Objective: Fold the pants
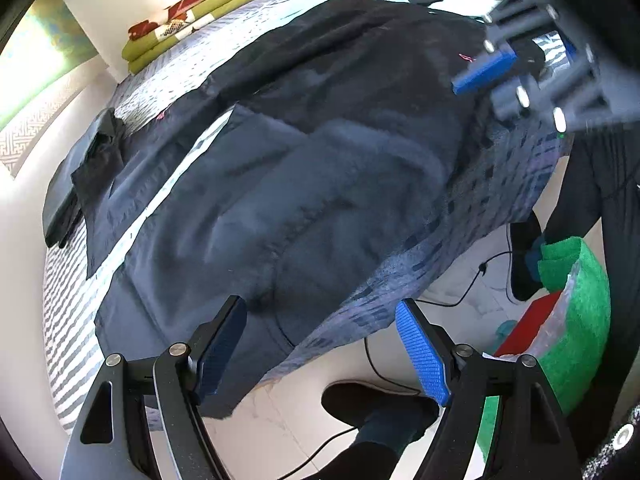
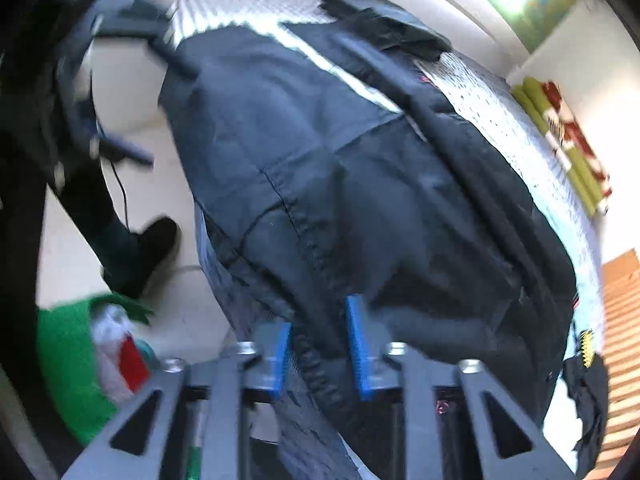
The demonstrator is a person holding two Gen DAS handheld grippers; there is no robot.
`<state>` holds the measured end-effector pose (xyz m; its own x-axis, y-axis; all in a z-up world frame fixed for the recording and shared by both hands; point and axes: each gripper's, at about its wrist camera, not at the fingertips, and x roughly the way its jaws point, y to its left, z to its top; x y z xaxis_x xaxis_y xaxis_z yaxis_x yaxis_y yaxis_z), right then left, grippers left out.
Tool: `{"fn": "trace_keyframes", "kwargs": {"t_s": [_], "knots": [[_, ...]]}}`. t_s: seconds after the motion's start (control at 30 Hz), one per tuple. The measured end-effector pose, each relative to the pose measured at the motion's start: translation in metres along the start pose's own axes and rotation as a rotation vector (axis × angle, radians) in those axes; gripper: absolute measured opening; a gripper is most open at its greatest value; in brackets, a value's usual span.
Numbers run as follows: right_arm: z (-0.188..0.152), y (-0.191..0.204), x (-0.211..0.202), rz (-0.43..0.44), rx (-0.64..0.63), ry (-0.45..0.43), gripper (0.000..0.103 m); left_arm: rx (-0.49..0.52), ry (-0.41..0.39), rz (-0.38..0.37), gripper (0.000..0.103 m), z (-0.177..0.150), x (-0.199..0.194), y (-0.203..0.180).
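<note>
Pants (image 1: 304, 184), dark and spread flat, cover most of the bed (image 1: 64, 312), one edge hanging over the near side. The left gripper (image 1: 320, 354) stands wide open just above that hanging edge, nothing between its pads. The right gripper (image 2: 318, 354) is nearly closed, a ridge of the pants' seam caught between its blue pads. A folded dark garment (image 1: 86, 172) lies at the far left, folded blankets (image 1: 188, 20) by the wall, a green bag (image 1: 576, 312) on the floor. The right wrist view is blurred, so the pinch is hard to judge.
</note>
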<state>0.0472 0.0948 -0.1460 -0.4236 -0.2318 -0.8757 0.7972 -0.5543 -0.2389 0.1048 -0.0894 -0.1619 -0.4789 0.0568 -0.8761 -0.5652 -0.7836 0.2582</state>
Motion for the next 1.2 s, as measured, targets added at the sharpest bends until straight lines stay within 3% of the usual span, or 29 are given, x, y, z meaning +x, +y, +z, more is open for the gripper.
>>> {"fn": "trace_keyframes", "kwargs": {"t_s": [0.13, 0.3, 0.4, 0.5, 0.6, 0.93, 1.03, 1.1, 1.2], "knots": [[0.011, -0.033, -0.009, 0.093, 0.134, -0.011, 0.014, 0.015, -0.013, 0.049, 0.08, 0.009, 0.003, -0.004], [0.021, -0.062, -0.018, 0.145, 0.213, -0.03, 0.013, 0.04, -0.023, 0.209, 0.079, 0.024, 0.005, 0.011], [0.024, -0.077, -0.017, 0.164, 0.246, -0.035, 0.013, 0.024, 0.001, 0.261, 0.072, 0.028, 0.006, 0.033], [0.027, -0.089, -0.01, 0.175, 0.27, -0.028, 0.013, -0.038, 0.001, 0.237, 0.072, 0.035, -0.003, 0.063], [0.026, -0.101, -0.003, 0.238, 0.314, -0.013, 0.013, -0.037, -0.006, 0.225, 0.068, 0.04, -0.014, 0.078], [0.017, -0.085, -0.02, 0.318, 0.258, 0.009, 0.017, -0.043, 0.042, 0.131, 0.055, 0.035, -0.039, 0.085], [0.015, -0.09, -0.021, 0.327, 0.273, 0.016, 0.02, -0.014, 0.046, 0.134, 0.043, 0.038, -0.041, 0.083], [0.014, -0.093, -0.023, 0.295, 0.273, 0.014, 0.026, 0.021, 0.058, 0.151, 0.026, 0.043, -0.039, 0.079], [0.009, -0.099, -0.029, 0.262, 0.271, 0.018, 0.028, 0.052, 0.065, 0.173, 0.019, 0.05, -0.041, 0.08]]}}
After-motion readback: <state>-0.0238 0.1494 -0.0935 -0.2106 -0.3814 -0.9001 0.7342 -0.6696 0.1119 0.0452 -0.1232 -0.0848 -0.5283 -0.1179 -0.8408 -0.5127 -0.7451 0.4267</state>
